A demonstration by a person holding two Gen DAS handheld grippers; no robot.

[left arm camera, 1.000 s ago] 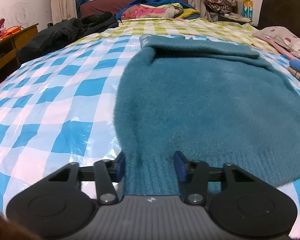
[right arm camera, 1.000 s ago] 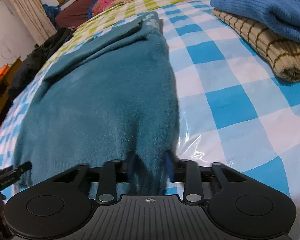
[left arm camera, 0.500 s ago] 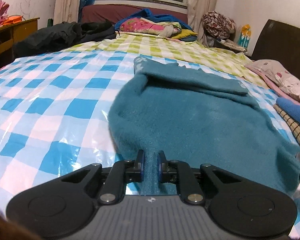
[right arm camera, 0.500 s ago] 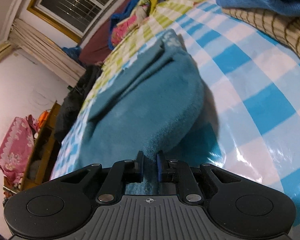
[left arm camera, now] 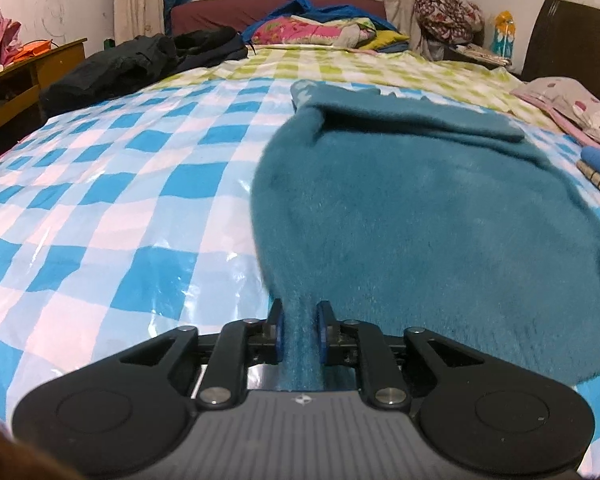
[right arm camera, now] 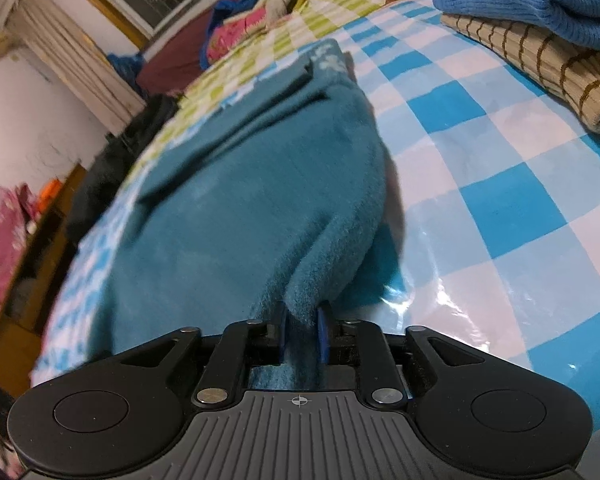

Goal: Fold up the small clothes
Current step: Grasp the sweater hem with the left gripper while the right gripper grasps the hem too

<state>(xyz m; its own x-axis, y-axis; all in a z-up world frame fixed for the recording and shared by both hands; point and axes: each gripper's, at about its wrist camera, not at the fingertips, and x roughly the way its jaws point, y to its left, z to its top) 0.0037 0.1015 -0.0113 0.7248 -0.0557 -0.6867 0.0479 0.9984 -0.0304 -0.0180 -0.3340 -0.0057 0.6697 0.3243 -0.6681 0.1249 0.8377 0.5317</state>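
A fuzzy teal sweater [left arm camera: 420,208] lies on the blue-and-white checked bed cover [left arm camera: 120,200], its sleeves folded across the far end. My left gripper [left arm camera: 300,320] is shut on the sweater's near left hem corner. My right gripper [right arm camera: 303,320] is shut on the near right hem corner of the sweater [right arm camera: 240,200], which is lifted off the cover [right arm camera: 500,184] into a ridge.
A folded blue knit [right arm camera: 540,4] sits on a folded striped tan garment [right arm camera: 540,68] to the right. Dark clothes [left arm camera: 140,60] are heaped at the far left. A pillow [left arm camera: 572,108] lies far right. A wooden desk [left arm camera: 28,80] stands left of the bed.
Both grippers closed on the sweater's near hem corners, then lifted them and carried them forward over the sweater.
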